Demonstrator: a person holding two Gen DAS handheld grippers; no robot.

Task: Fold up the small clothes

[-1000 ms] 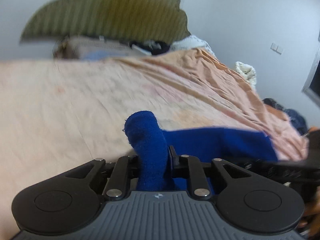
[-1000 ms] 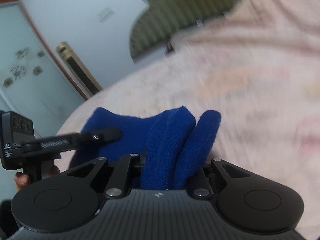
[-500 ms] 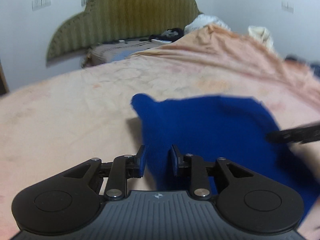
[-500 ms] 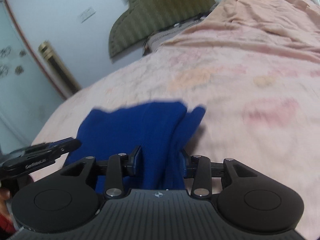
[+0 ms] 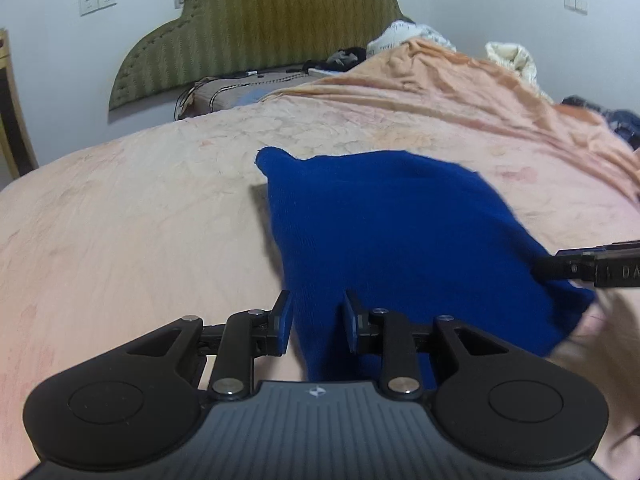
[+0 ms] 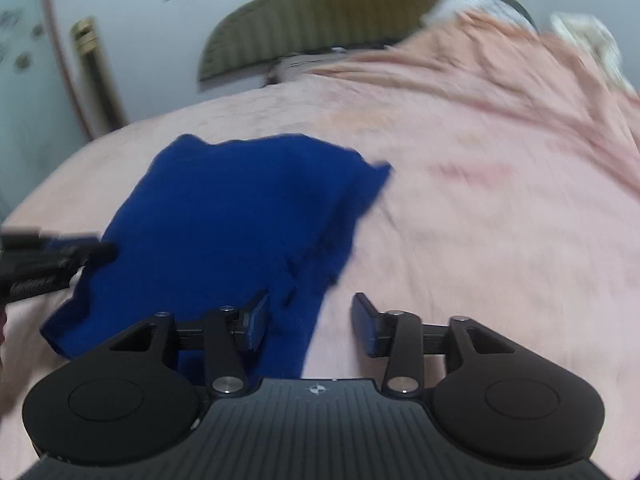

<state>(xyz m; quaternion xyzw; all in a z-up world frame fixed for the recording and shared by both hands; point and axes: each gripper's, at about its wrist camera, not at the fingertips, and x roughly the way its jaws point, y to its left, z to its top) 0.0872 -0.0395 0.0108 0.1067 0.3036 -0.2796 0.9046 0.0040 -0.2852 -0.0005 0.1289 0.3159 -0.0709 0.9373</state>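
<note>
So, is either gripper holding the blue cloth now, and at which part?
Neither. Both grippers, left and right, have just been opening; the blue cloth's near edge lies loose between their pads on the bed.

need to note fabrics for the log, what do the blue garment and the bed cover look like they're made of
Blue garment: probably knitted wool or acrylic; matte, with fine ribbed stitches and a fuzzy edge. Bed cover: seemingly thin woven cotton or a blend; peach, matte, faintly patterned and creased.

A bed under a peach blanket is carrying a blue knit garment, lying near the front edge.
</note>
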